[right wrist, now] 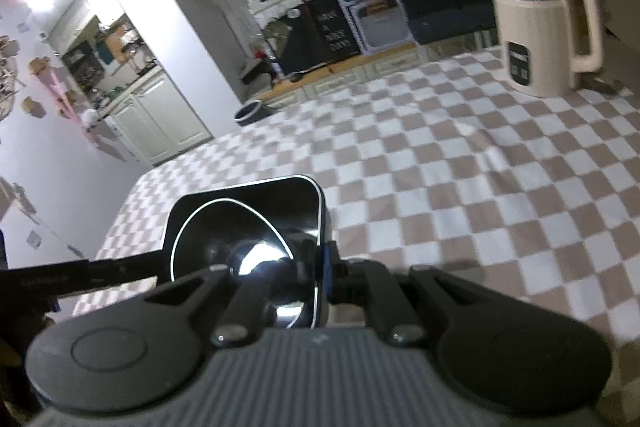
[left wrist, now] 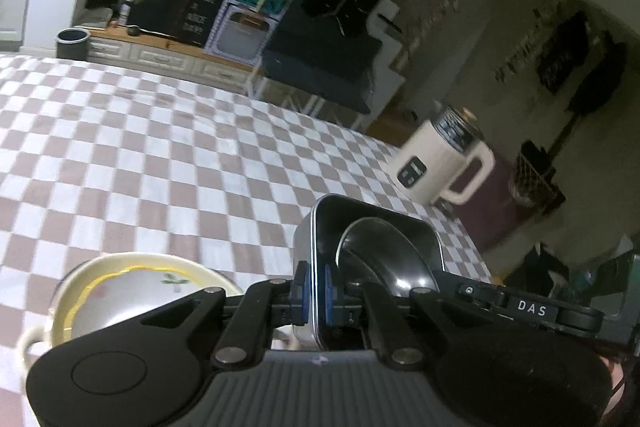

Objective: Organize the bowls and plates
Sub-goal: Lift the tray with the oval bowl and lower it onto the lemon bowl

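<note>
Both claws (left wrist: 316, 291) (right wrist: 316, 267) pinch opposite tray (left wrist: 320, 219) rims above open checkered cloth (left wrist: 160, 147).

A round bowl (left wrist: 384, 259) sits inside the square tin (left wrist: 320, 223), a plate (left wrist: 136, 279) left, jug (left wrist: 440, 163) behind.

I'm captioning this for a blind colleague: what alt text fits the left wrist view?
The left hand-held gripper is shut on the rim of a square steel tray holding a tilted round steel bowl, above a checkered tablecloth. A floral bowl sits left, a cream jug behind.
</note>
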A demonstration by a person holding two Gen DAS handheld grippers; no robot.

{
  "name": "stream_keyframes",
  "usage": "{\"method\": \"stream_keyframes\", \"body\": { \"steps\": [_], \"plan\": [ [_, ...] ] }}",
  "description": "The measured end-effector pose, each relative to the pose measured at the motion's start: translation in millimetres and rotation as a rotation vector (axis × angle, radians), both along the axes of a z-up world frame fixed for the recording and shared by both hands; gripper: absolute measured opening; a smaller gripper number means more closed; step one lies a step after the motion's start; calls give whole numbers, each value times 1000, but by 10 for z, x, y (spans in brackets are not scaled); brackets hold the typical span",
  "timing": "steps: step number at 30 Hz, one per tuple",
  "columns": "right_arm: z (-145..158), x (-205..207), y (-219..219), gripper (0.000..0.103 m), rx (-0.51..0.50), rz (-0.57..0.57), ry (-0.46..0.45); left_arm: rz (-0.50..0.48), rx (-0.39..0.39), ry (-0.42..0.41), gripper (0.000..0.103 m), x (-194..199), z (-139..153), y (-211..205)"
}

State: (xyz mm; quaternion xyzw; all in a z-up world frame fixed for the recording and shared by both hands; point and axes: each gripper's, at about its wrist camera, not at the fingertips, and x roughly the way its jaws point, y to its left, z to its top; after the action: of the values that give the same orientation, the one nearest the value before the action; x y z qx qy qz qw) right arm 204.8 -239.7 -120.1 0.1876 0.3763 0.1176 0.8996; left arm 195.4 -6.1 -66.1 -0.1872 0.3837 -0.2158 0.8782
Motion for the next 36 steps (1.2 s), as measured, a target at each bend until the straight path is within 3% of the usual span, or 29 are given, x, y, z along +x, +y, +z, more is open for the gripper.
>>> {"method": "stream_keyframes", "body": {
  "steps": [9,17,27,36],
  "plan": [
    [39,91,419,7,63,87,-4,101,-55,13,7,-192,18,655],
    [-22,189,621,7,130,130,64,170,-77,65,6,-317,-67,1063],
    [-183,189,841,7,95,141,192,206,-60,163,6,-279,-324,1263],
    [-228,236,920,7,70,132,249,207,-44,211,6,-220,-478,1307]
  ]
}}
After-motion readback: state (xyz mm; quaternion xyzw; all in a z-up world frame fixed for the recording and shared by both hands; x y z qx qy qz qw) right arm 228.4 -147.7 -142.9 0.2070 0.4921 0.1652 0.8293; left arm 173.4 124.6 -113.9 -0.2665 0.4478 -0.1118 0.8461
